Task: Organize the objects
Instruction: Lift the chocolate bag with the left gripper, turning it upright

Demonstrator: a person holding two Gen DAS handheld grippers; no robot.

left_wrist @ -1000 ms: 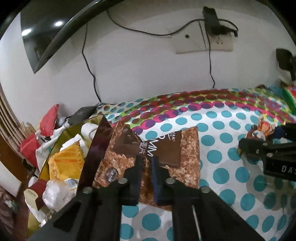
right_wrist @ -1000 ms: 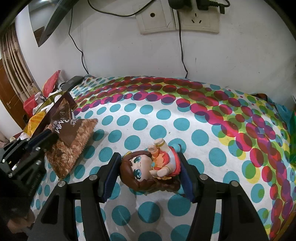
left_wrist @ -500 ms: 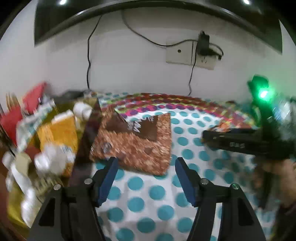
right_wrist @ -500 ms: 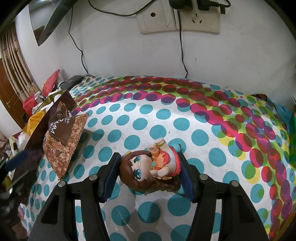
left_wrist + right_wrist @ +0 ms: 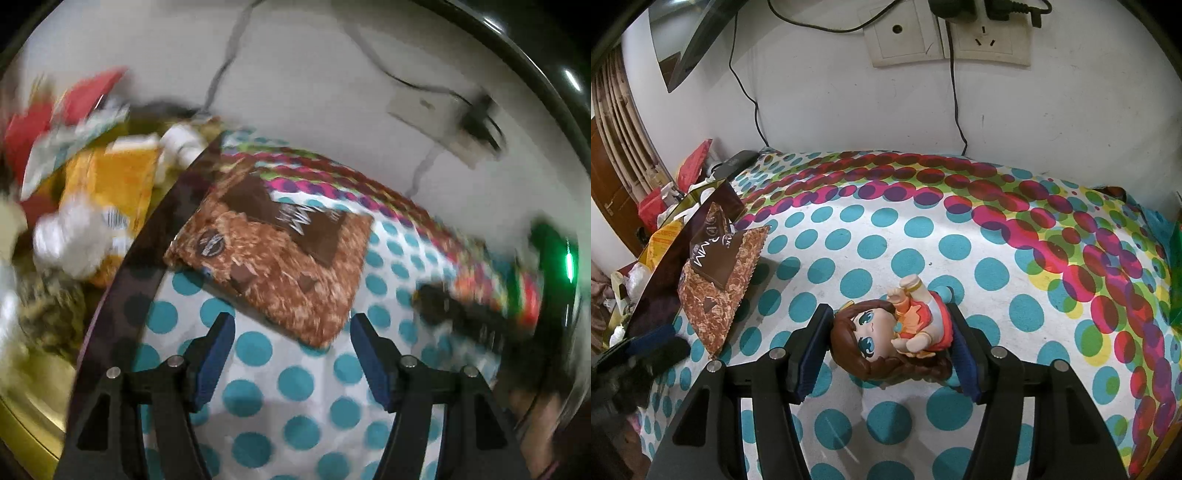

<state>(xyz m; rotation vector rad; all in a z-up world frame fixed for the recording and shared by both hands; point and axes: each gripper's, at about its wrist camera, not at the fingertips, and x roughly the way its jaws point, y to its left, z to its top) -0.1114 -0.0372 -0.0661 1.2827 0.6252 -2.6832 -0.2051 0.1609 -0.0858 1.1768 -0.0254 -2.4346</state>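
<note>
A brown snack packet (image 5: pixel 280 258) lies flat on the polka-dot cloth at the table's left side; it also shows in the right wrist view (image 5: pixel 718 284). My left gripper (image 5: pixel 290 354) is open and empty, drawn back just short of the packet's near corner. A small doll (image 5: pixel 890 336) with brown hair and an orange dress lies on its side on the cloth. My right gripper (image 5: pixel 886 354) is open around the doll, its blue pads (image 5: pixel 812 354) close beside the head and the body.
A dark-edged box (image 5: pixel 665 258) of packets and clutter stands off the table's left edge. The wall with sockets (image 5: pixel 945 37) and hanging cables is behind the table. A green object (image 5: pixel 1174 280) stands at the right edge. The left wrist view is blurred.
My left gripper has let go of the snack packet, opened wide and pulled back from it. The packet now lies flat on the cloth. The right gripper and doll have not moved.
</note>
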